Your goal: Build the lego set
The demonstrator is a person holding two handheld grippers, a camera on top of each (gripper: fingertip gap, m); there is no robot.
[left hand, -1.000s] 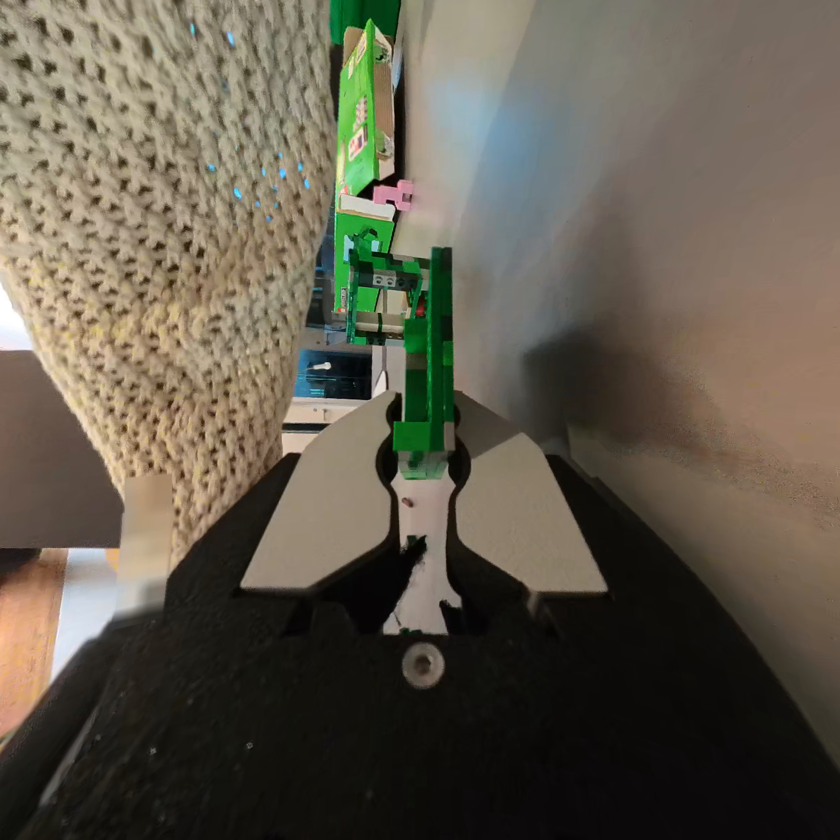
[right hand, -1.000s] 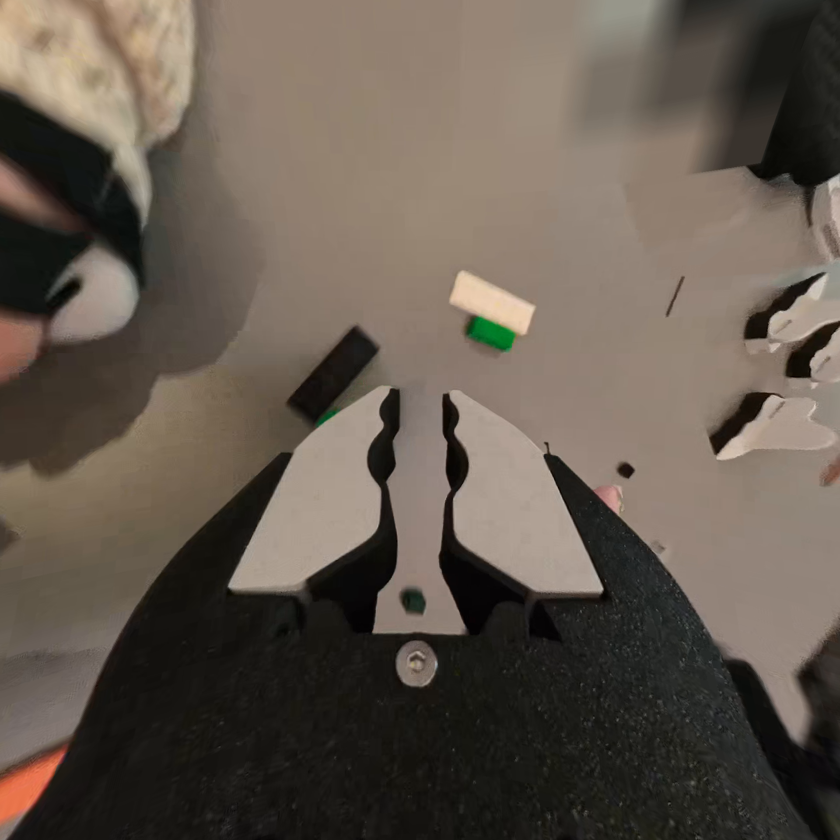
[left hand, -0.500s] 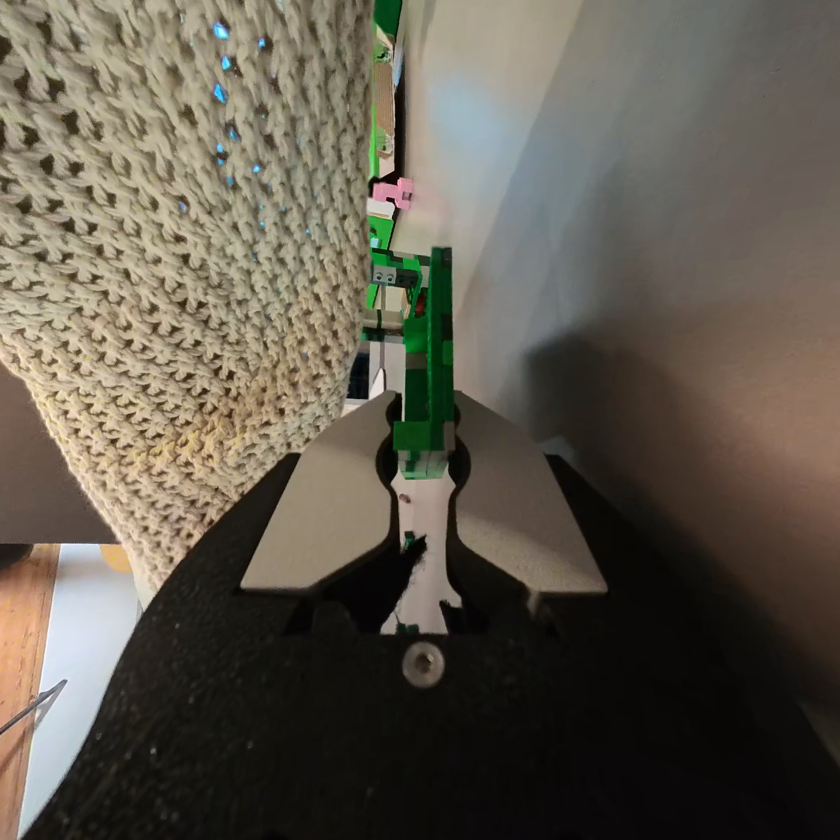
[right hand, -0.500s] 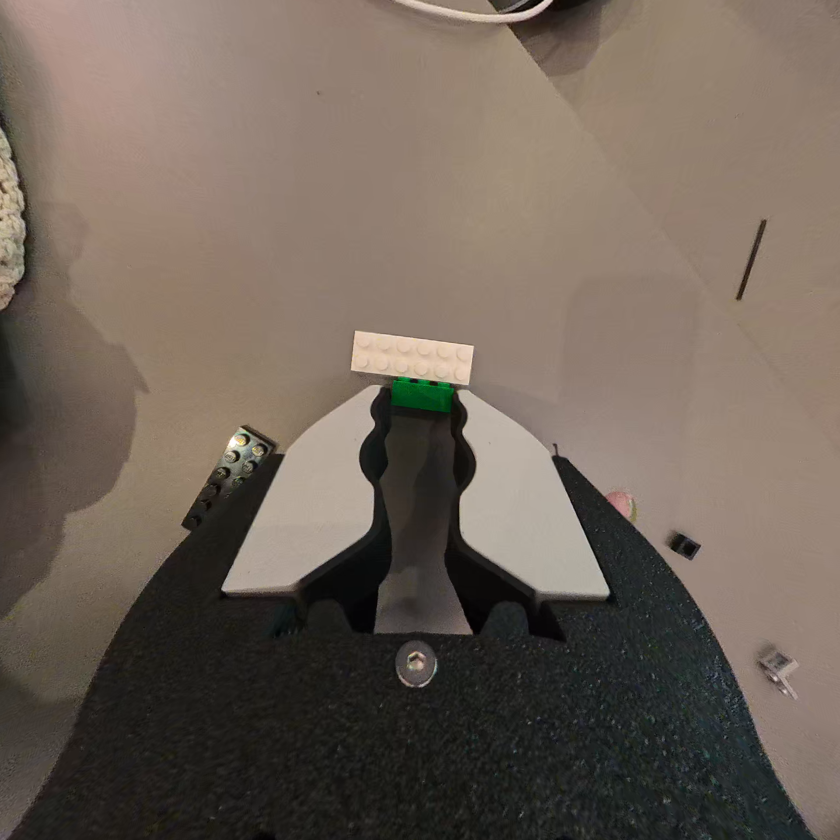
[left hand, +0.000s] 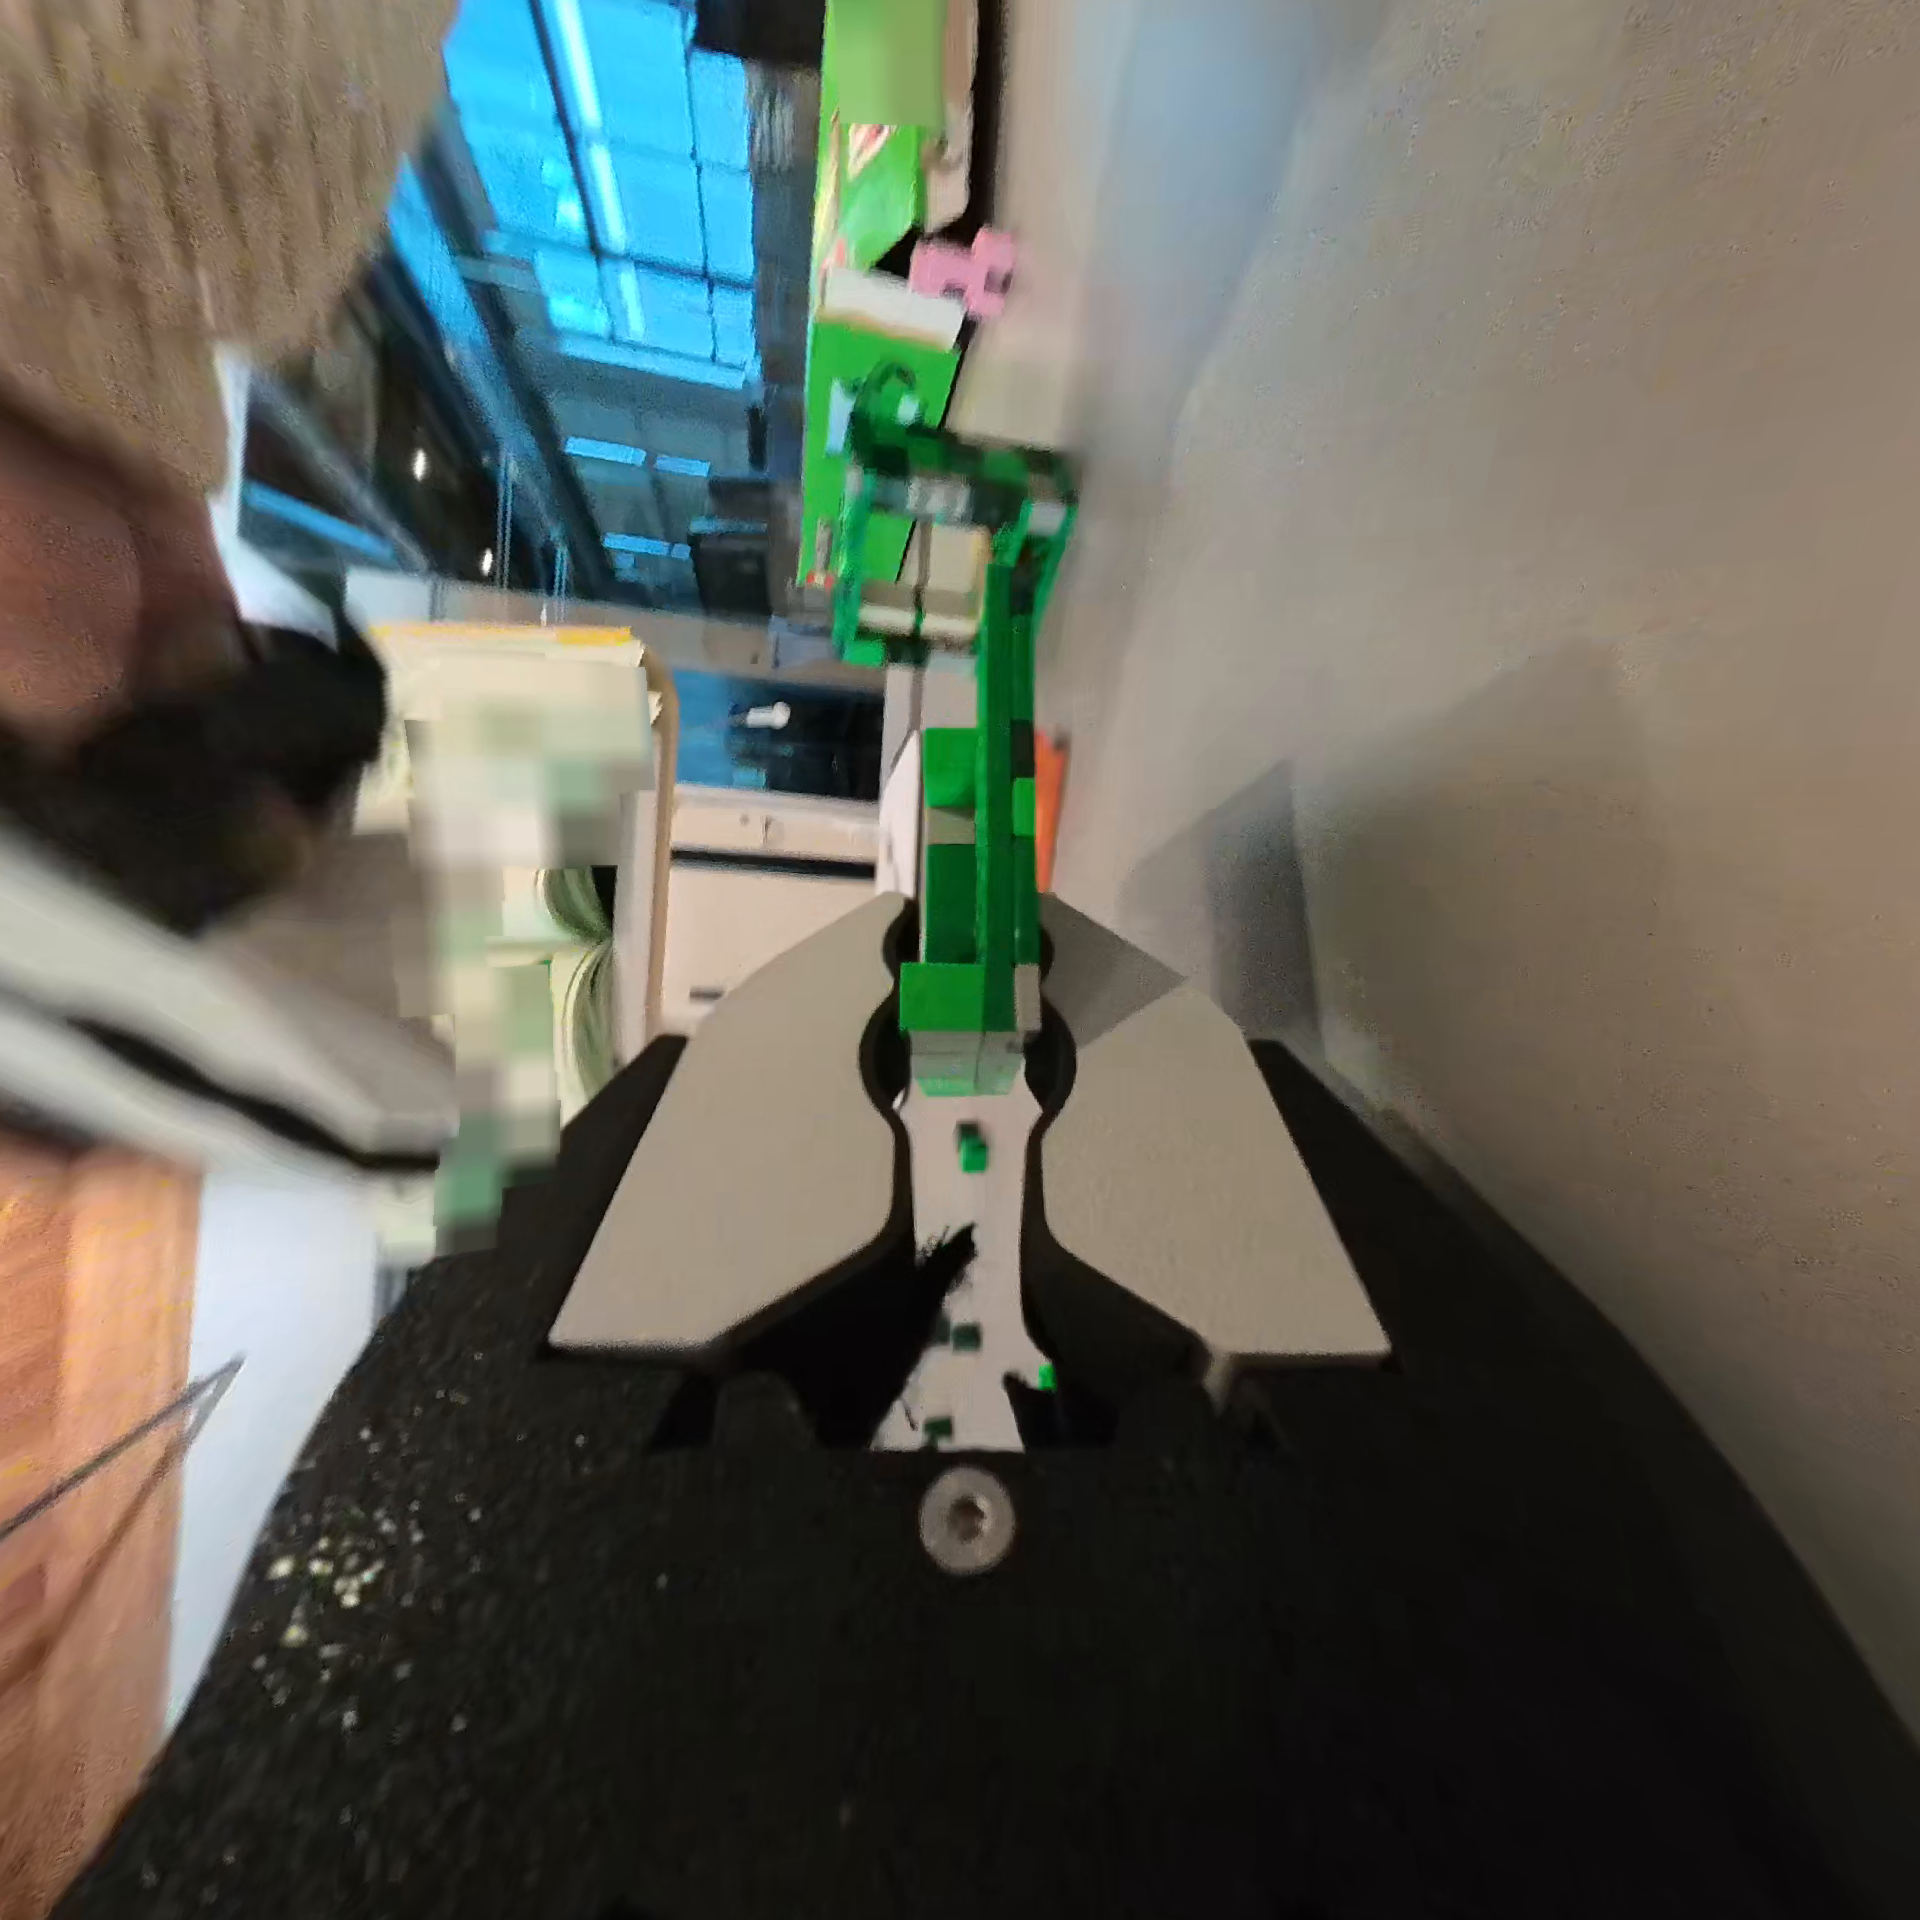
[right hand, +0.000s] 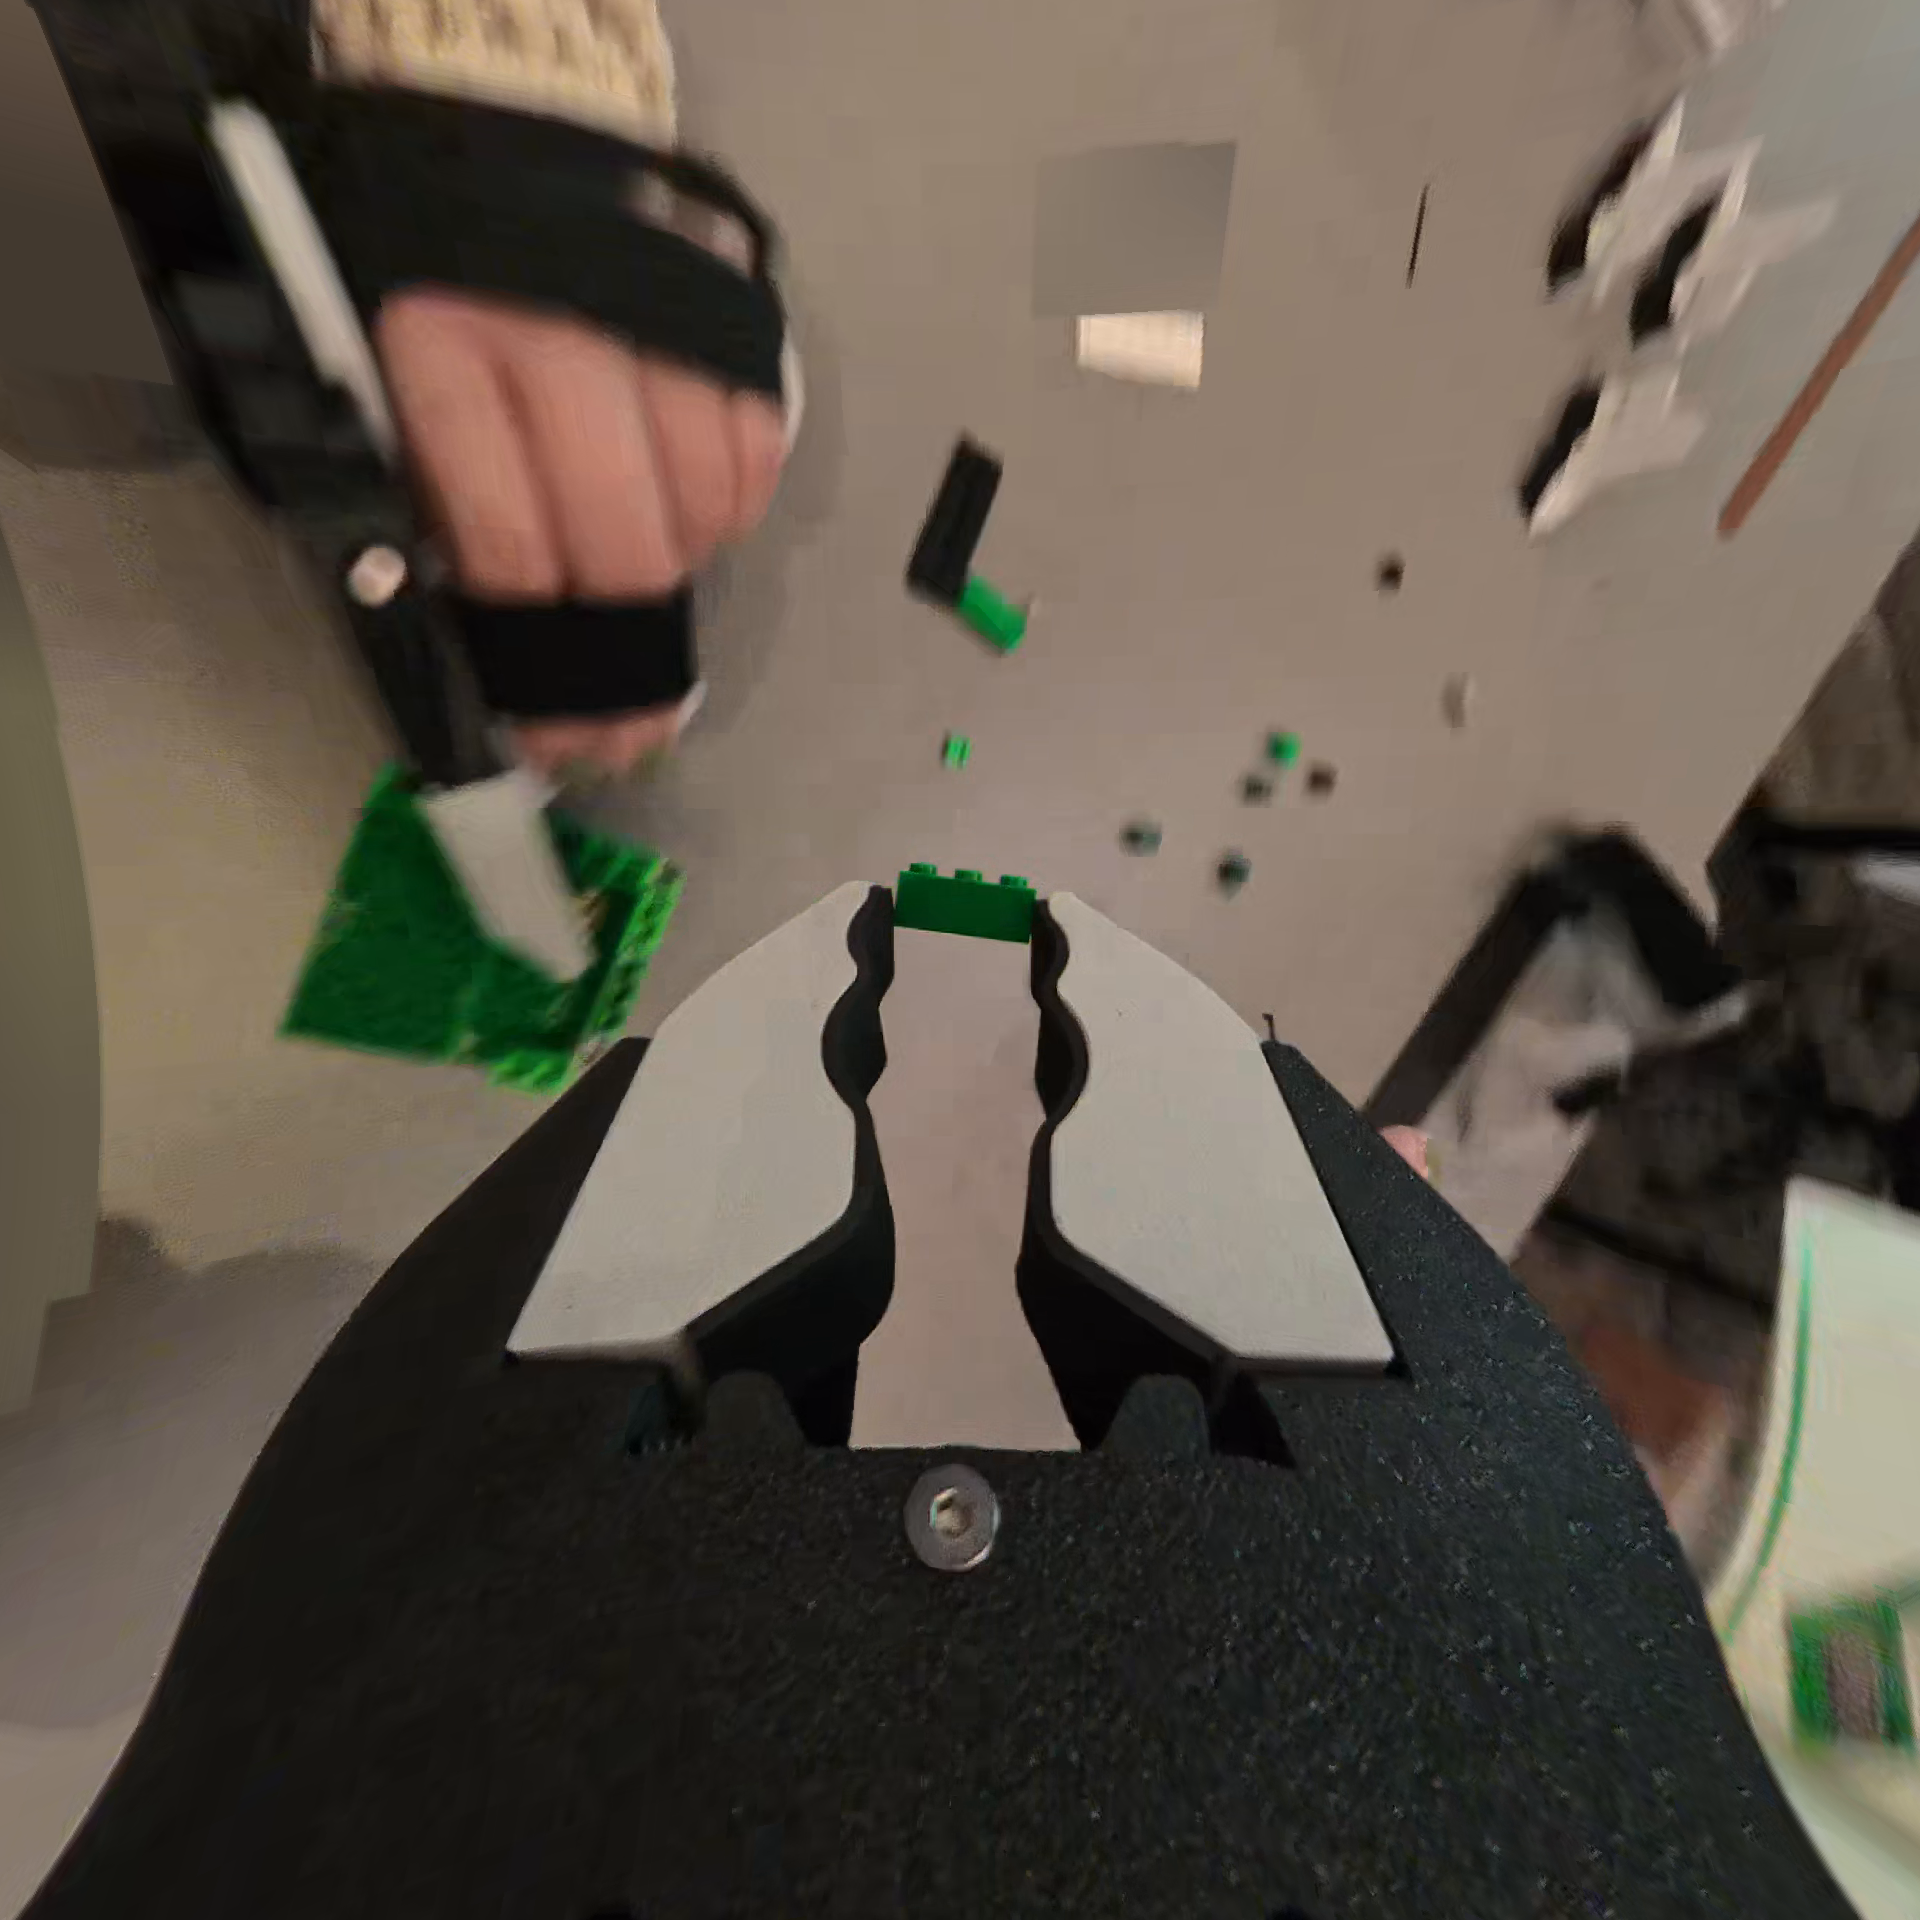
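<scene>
My left gripper (left hand: 968, 940) is shut on the edge of a green Lego build (left hand: 987, 790), a flat baseplate held on edge with green and grey bricks on it, close beside the grey table (left hand: 1507, 520). In the right wrist view the same baseplate (right hand: 468, 945) hangs at the left, held by the other gripper in a person's hand (right hand: 561, 457). My right gripper (right hand: 964, 906) is shut on a small green brick (right hand: 964, 906) with three studs up, held above the table (right hand: 1143, 582).
A black plate with a green brick (right hand: 966, 551) and several small dark and green loose pieces (right hand: 1231, 868) lie on the table. White cut-out pieces (right hand: 1621, 343) lie at the far right. A green box (left hand: 883, 187) and a pink piece (left hand: 966, 265) stand far off.
My right gripper closed on the green brick that lay beside the white plate, lifted it and swung toward the left hand. The knit sleeve moved out of the left view.
</scene>
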